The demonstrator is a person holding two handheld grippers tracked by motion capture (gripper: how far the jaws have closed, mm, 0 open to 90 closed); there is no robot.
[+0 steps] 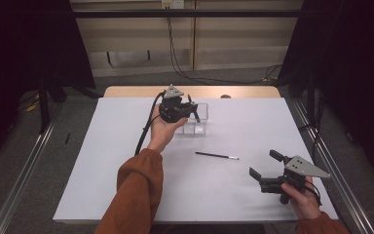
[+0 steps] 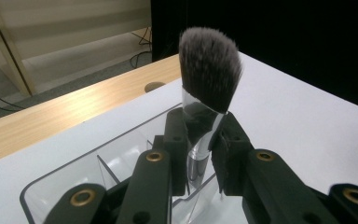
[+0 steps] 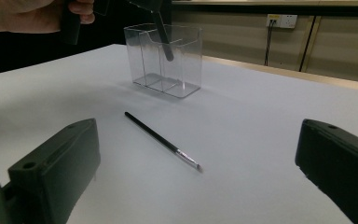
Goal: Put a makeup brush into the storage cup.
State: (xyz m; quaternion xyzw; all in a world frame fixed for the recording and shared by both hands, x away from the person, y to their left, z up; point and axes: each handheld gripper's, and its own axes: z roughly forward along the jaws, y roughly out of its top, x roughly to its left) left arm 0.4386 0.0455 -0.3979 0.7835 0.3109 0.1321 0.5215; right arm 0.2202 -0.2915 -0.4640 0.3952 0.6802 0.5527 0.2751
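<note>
Left claw (image 2: pixel 200 154): I hold the big brush (image 2: pixel 209 70), handle inside the clear box (image 3: pixel 165 58).
Right claw (image 1: pixel 268 168): wide, nothing in it.
Thin brush (image 1: pixel 216 156): flat on the desk (image 1: pixel 117 170), frame centre.

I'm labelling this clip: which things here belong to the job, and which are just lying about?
In the job:
- fluffy brush, clamped in the left tool
- clear organiser
- thin brush on the table
- right tool, open

Lying about:
- floor cables

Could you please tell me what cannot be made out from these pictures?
- Left gripper view: the left gripper hides the big brush's handle.
- High view: that brush sits behind the hand.
- Right gripper view: clear organizer walls blur which compartment its handle enters.
- High view: thin brush tip too small.
</note>
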